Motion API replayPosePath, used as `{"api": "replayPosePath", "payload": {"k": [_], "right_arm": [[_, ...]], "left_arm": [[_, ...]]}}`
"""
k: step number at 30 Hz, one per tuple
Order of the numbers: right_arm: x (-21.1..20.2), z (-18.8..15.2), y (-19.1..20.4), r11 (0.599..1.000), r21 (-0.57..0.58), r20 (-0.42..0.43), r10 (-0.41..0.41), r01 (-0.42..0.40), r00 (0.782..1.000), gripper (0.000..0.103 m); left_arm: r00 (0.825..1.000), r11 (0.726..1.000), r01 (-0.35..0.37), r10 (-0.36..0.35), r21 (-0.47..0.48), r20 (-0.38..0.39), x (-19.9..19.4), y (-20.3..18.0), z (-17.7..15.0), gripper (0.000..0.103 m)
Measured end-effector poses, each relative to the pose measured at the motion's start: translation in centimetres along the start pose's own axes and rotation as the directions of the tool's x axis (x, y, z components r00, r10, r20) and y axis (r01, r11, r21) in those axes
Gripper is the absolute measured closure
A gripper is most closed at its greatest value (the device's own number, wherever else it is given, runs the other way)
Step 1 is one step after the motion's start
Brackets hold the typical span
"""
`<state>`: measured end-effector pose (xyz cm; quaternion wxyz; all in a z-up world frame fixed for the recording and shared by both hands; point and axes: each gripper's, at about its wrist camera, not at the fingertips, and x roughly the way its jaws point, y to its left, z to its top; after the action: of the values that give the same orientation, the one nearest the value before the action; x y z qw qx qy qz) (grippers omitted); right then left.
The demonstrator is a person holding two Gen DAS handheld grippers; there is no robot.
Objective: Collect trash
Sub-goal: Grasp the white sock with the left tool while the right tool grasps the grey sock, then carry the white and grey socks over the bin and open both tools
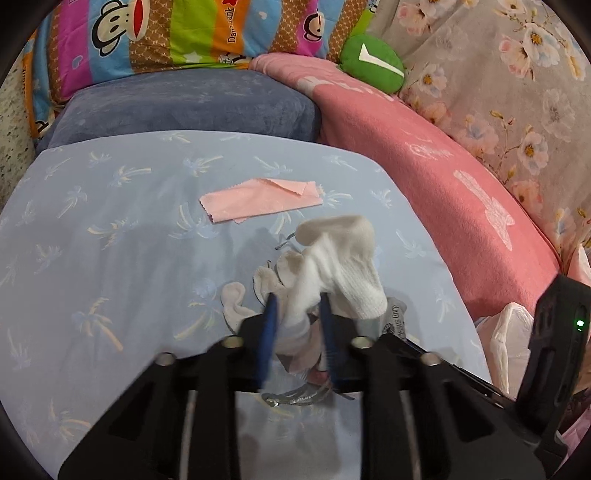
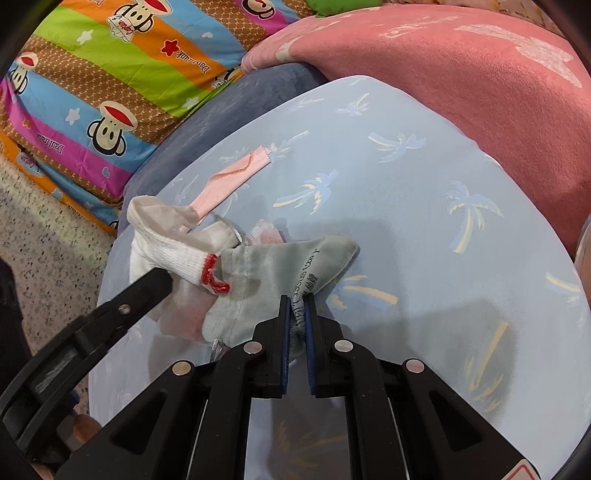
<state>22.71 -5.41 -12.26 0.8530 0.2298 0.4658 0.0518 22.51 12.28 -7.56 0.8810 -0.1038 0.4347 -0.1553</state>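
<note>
My left gripper (image 1: 297, 304) is shut on a white sock (image 1: 332, 258) and holds it over the light blue palm-print cushion (image 1: 110, 221). The same white sock, with red stitching, shows in the right wrist view (image 2: 177, 251), with the left gripper's finger (image 2: 147, 288) under it. My right gripper (image 2: 299, 301) is shut on the edge of a grey drawstring pouch (image 2: 280, 269) with printed text; the pouch's edge also shows in the left wrist view (image 1: 397, 317). A folded pink cloth (image 1: 262, 199) lies flat on the cushion beyond the sock, also seen in the right wrist view (image 2: 229, 181).
A dark blue pillow (image 1: 184, 103) lies behind the cushion. A pink blanket (image 1: 443, 177) runs along the right. A striped monkey-print quilt (image 1: 166, 33) and a green plush (image 1: 369, 62) sit at the back. White tissue (image 1: 506, 332) lies at the right edge.
</note>
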Motion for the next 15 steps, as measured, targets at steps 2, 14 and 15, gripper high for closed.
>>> {"api": "replayPosePath", "payload": {"k": [2, 14, 15], "right_arm": [[-0.8, -0.1, 0.1, 1.000, -0.004, 0.010, 0.006, -0.006, 1.000, 0.095], [-8.2, -1.0, 1.3, 0.997, -0.067, 0.109, 0.045, -0.038, 0.993, 0.095], [-8.5, -1.1, 1.2, 0.997, -0.069, 0.109, 0.048, -0.040, 0.993, 0.095]], "left_arm": [[1.000, 1.000, 0.011, -0.011, -0.009, 0.000, -0.4, 0.0, -0.1, 0.094], [0.997, 1.000, 0.007, -0.007, -0.003, 0.076, -5.3, -1.8, -0.4, 0.097], [0.997, 1.000, 0.006, -0.006, 0.002, 0.083, -5.8, -2.1, -0.5, 0.097]]}}
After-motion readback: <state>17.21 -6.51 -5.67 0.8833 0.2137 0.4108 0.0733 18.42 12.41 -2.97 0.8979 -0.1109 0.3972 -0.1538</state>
